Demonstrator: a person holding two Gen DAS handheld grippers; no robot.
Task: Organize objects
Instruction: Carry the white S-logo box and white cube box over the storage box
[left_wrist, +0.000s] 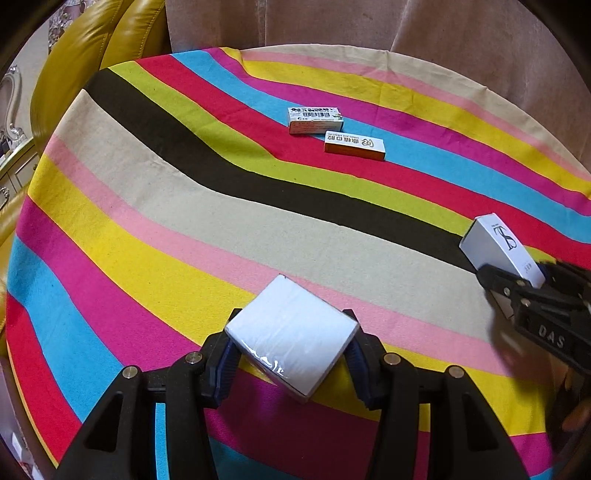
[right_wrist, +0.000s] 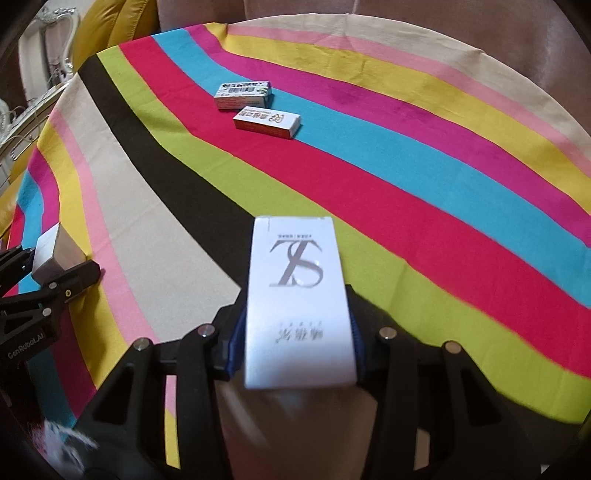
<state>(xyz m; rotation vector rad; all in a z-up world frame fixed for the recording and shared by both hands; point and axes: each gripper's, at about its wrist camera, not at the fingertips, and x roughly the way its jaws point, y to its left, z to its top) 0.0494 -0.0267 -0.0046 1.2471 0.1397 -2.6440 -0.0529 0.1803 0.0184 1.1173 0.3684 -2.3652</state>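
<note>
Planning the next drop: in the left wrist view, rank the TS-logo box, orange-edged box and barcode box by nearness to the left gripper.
1. TS-logo box, at right, held by the right gripper.
2. Orange-edged box, far centre of the cloth.
3. Barcode box, just behind it.

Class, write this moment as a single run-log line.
left gripper: shut on white packet | right gripper: shut on white TS box | two small boxes lying on striped cloth
</note>
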